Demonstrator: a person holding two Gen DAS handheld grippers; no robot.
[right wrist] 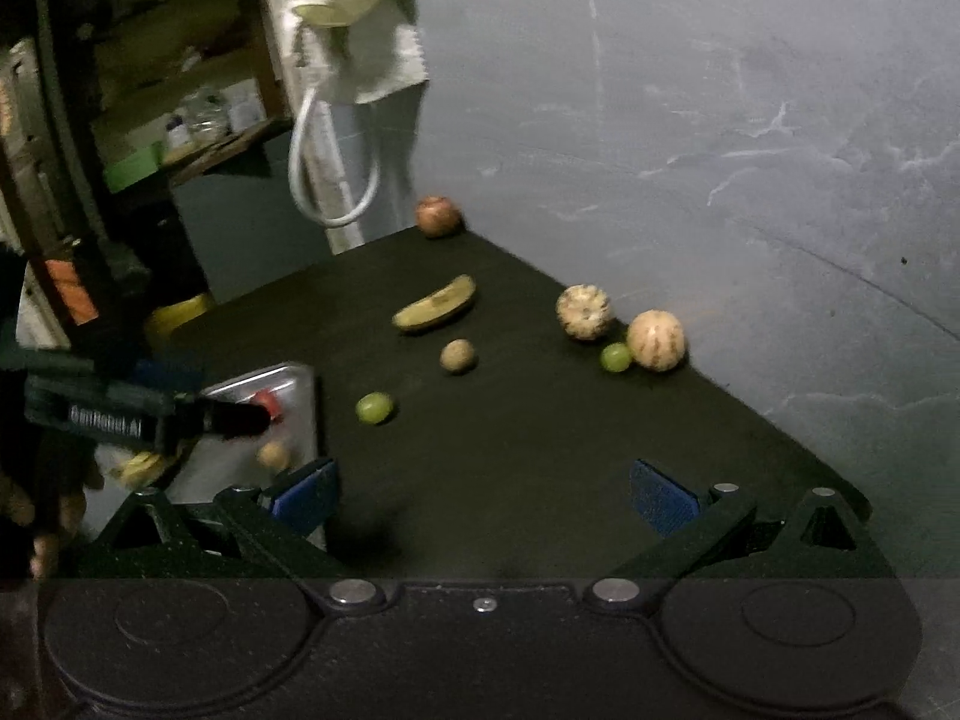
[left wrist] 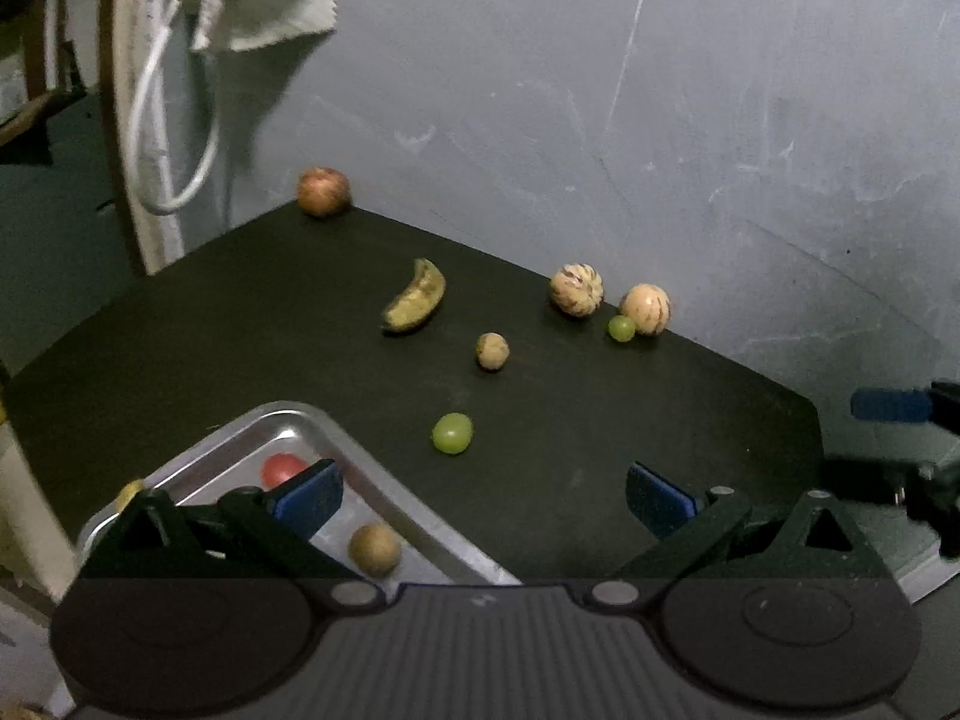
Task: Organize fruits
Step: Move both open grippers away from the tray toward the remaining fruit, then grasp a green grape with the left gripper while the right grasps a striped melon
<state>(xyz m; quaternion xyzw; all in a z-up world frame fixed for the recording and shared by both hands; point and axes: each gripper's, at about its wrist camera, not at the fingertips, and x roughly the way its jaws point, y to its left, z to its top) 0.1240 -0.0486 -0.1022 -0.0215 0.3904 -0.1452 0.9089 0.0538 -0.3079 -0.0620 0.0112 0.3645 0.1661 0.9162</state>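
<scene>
Black matte tabletop, set against a grey scuffed wall; fruit lies scattered on it, still unsorted.

Rectangular steel tray at 7 o'clock in the left wrist view: clearly the collecting point. It holds a small red round fruit, a tan round fruit and something yellow at its near-left rim, likely a banana, blurred.

Left gripper: blue-padded fingers spread wide, nothing between them, poised half over the tray's right edge. Judged: between picks.

Right gripper: likewise wide open and empty, over bare tabletop.

Loose fruit:
- two pale striped round melons at 2 o'clock, by the wall;
- reddish apple at the 11 o'clock corner;
- spotted yellow banana, centre;
- small tan round fruit;
- green grape, nearest the tray, the probable next pick;
- second green grape, touching the right melon.
</scene>
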